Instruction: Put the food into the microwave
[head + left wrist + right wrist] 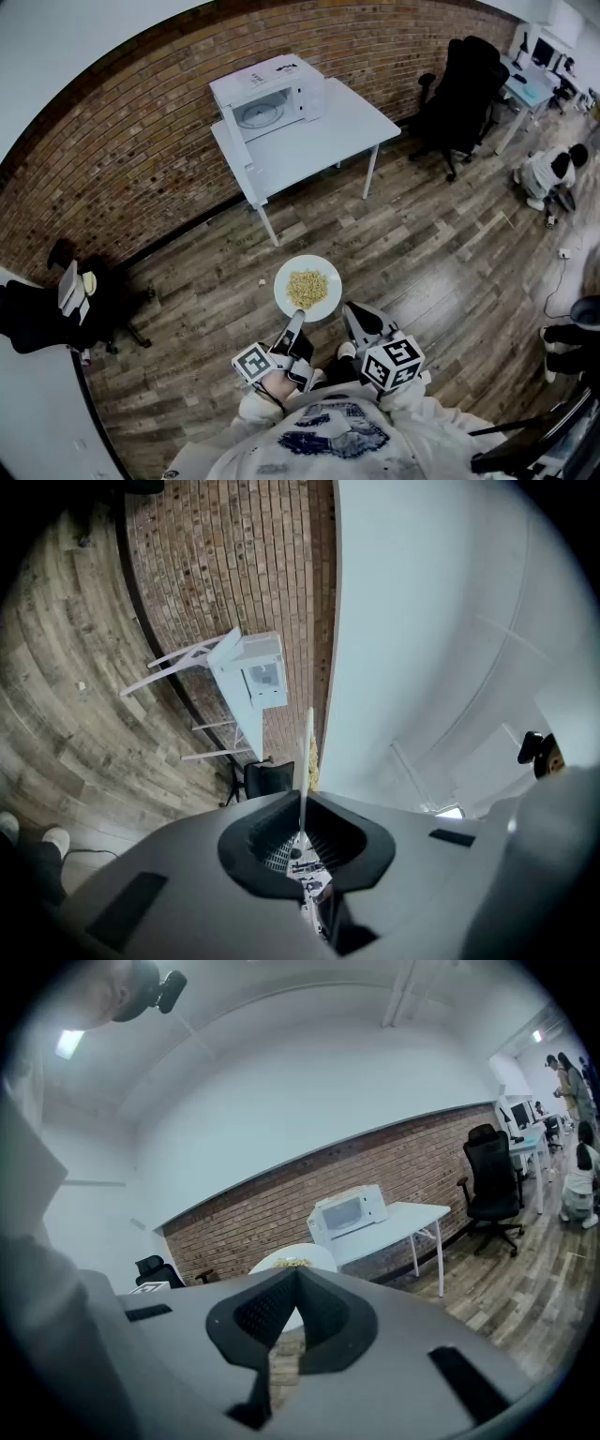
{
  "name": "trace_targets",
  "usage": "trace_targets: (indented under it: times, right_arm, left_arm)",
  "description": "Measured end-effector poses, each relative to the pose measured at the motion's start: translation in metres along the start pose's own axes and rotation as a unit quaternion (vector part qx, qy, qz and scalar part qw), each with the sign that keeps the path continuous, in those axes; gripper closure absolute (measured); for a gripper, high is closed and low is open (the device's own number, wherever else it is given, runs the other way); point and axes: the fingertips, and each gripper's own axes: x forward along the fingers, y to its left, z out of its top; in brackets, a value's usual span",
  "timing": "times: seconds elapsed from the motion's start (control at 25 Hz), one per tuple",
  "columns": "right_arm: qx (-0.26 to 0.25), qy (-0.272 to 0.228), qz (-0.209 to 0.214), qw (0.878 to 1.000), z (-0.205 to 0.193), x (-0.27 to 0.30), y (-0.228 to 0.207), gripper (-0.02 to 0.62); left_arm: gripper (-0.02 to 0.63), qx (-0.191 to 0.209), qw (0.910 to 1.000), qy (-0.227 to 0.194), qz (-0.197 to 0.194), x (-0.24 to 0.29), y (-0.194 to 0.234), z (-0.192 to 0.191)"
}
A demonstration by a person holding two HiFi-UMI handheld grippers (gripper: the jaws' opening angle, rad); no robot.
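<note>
A white plate carries a heap of pale yellow food and is held above the wooden floor. My left gripper is shut on the plate's near rim; in the left gripper view the plate runs edge-on between the jaws of the left gripper. My right gripper sits just right of the plate with its jaws together and nothing seen between them. The right gripper view shows the plate behind the right gripper. The white microwave stands on a white table ahead.
A brick wall runs behind the table. A black office chair stands right of the table, another dark chair at the left wall. A person crouches on the floor at far right, near desks with monitors.
</note>
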Motion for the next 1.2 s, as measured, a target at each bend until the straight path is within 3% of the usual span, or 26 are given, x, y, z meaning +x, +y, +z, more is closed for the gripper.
trace_targets:
  times: [0.68, 1.2]
  right_arm:
    - [0.012, 0.008, 0.033, 0.999, 0.040, 0.044, -0.077, 0.581]
    - [0.027, 0.011, 0.047, 0.998, 0.063, 0.060, -0.144, 0.581]
  left_arm:
    - [0.585, 0.014, 0.9999, -0.001, 0.000, 0.104, 0.006, 0.006]
    - [0.584, 0.012, 0.9996, -0.026, -0.002, 0.170, 0.013, 0.004]
